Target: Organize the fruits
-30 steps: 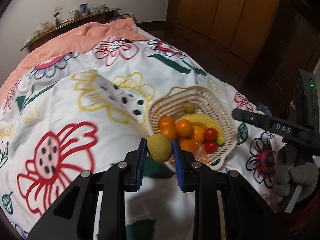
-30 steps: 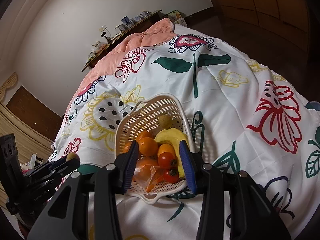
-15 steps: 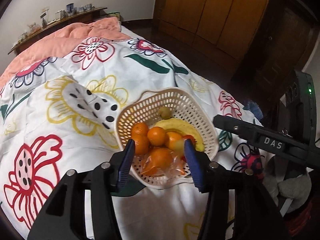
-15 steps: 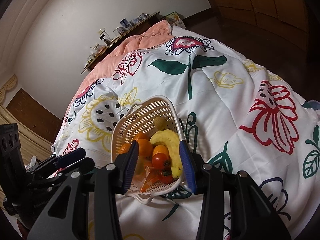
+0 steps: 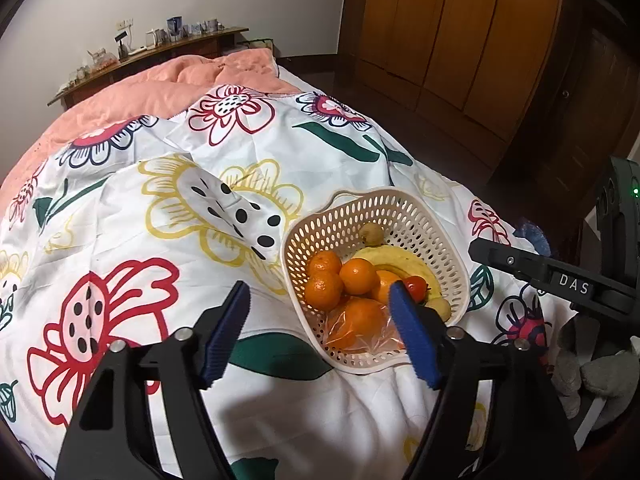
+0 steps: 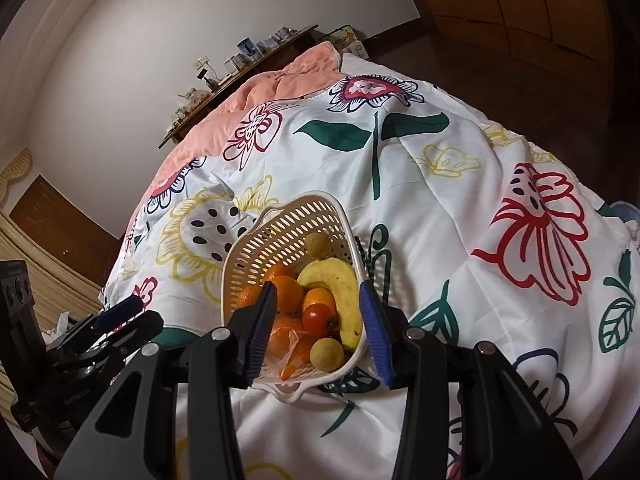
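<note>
1. The left gripper [image 5: 318, 330] is hovering over the near rim of the cream basket [image 5: 454, 254]; its jaws have just been opening and are standing spread, with nothing pinched.
2. The basket is sitting on the flowered bed cover [image 5: 132, 248], holding oranges [image 5: 359, 275], a banana [image 5: 404, 259], a tomato [image 5: 416, 287] and two round greenish-brown fruits [image 6: 327, 354].
3. The right gripper [image 6: 319, 330] is reaching at the basket's near end, its jaws parted and pinching nothing, having just been opening slightly.
4. White letters "DAS" [image 5: 574, 285] are showing on the right gripper's body.
</note>
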Tool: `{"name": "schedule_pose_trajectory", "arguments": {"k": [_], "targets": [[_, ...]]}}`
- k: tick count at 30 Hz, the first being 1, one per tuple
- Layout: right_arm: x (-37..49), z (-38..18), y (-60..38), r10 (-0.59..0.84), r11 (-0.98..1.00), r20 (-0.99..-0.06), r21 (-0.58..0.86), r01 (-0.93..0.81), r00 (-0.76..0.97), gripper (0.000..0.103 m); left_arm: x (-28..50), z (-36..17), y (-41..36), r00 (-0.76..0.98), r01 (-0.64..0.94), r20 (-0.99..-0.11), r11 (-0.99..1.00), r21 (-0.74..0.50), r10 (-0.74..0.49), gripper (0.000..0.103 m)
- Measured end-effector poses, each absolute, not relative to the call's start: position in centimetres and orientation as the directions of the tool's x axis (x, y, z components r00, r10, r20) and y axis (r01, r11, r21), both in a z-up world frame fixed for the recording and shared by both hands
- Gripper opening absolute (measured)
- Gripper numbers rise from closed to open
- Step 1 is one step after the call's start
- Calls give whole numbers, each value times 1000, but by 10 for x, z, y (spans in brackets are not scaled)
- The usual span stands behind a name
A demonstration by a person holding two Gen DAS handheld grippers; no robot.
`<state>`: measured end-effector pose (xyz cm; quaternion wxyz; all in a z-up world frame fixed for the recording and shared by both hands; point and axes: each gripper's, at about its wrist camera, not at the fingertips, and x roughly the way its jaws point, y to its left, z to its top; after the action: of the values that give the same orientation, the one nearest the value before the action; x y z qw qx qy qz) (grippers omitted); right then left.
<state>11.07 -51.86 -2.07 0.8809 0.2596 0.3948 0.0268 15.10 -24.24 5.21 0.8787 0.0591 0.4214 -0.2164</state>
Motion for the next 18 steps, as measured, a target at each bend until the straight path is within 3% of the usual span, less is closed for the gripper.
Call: {"name": "schedule_pose_trajectory", "arguments": {"k": [2, 6, 10, 18], "targets": [[108, -19, -519, 238, 871, -684, 465, 160, 690, 56, 148, 53, -241, 565, 424, -760, 903, -68, -322, 79], [103, -15, -520, 219, 885, -694, 437, 159, 686, 62, 143, 51, -239, 592, 409, -753, 912, -26, -287, 80], [98, -13, -516, 198, 915, -716, 381, 137, 669, 77, 136, 50, -236, 610, 401, -747, 916, 3, -265, 85], [80, -8, -493, 151, 976, -764, 217, 29, 627, 90, 120, 51, -229, 658, 375, -726, 923, 82, -202, 89]]}}
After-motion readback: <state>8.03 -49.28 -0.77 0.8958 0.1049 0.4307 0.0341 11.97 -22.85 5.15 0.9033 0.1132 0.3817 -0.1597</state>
